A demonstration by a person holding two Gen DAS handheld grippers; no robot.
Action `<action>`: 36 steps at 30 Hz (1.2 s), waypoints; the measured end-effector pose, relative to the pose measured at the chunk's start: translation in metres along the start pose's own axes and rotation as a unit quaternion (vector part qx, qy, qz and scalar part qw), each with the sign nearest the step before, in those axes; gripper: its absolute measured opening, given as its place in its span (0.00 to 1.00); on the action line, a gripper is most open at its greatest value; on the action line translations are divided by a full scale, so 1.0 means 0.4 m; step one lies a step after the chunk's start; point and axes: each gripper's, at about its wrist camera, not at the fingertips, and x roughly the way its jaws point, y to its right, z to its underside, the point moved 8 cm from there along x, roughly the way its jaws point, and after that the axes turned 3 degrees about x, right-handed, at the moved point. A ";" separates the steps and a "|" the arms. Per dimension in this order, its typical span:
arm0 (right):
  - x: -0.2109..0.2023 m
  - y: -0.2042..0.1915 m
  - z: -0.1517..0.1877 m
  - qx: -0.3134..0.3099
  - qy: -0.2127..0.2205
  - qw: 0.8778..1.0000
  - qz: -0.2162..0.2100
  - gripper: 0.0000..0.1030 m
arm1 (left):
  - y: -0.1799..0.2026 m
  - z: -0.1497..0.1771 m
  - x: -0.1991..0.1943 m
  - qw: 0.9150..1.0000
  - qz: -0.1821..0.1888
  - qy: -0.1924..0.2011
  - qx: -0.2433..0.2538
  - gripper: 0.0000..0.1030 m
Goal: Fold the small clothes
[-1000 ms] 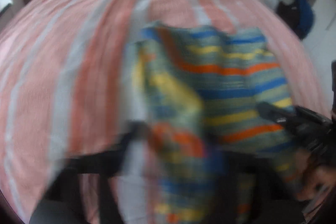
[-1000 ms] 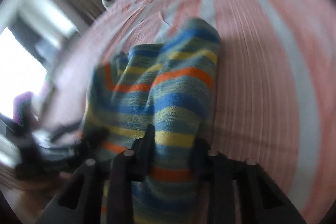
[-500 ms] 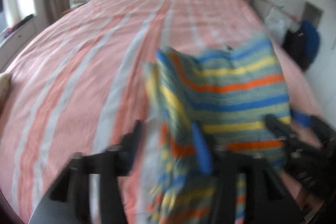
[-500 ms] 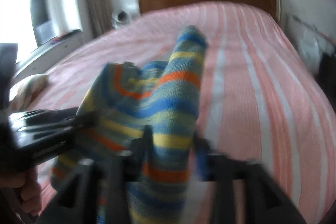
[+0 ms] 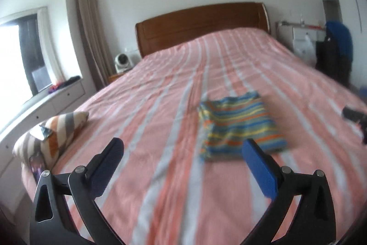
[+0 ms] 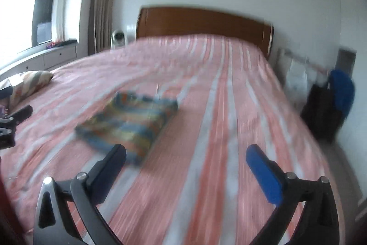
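A small striped garment (image 5: 238, 128) in blue, yellow, orange and green lies folded in a flat rectangle on the pink striped bed (image 5: 160, 88). It also shows, blurred, in the right wrist view (image 6: 130, 118). My left gripper (image 5: 183, 153) is open and empty, raised above the bed, near and left of the garment. My right gripper (image 6: 187, 159) is open and empty, near and right of the garment. The tip of the right gripper shows at the right edge of the left wrist view (image 5: 354, 115).
A striped cushion (image 5: 52, 132) lies at the bed's left edge, with a small dark object on it. A wooden headboard (image 5: 201, 24) stands at the far end. A window bench (image 5: 45, 102) runs along the left. Dark and blue clothes (image 5: 337, 49) hang at the right.
Both grippers held the striped garment up; both have let it go and pulled back and up. The garment now lies folded on the bed.
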 end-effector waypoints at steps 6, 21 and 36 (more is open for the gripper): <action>-0.238 0.038 -0.011 0.053 0.123 0.991 0.024 1.00 | 0.008 -0.025 -0.147 0.999 0.016 0.022 -0.041 1.00; -0.268 -0.157 -0.054 0.000 0.027 0.997 -0.078 1.00 | 0.033 -0.007 -0.196 0.996 0.035 -0.067 -0.044 1.00; -0.281 -0.168 0.036 0.012 -0.040 0.998 -0.046 1.00 | 0.047 0.066 -0.145 0.986 0.046 -0.148 -0.059 1.00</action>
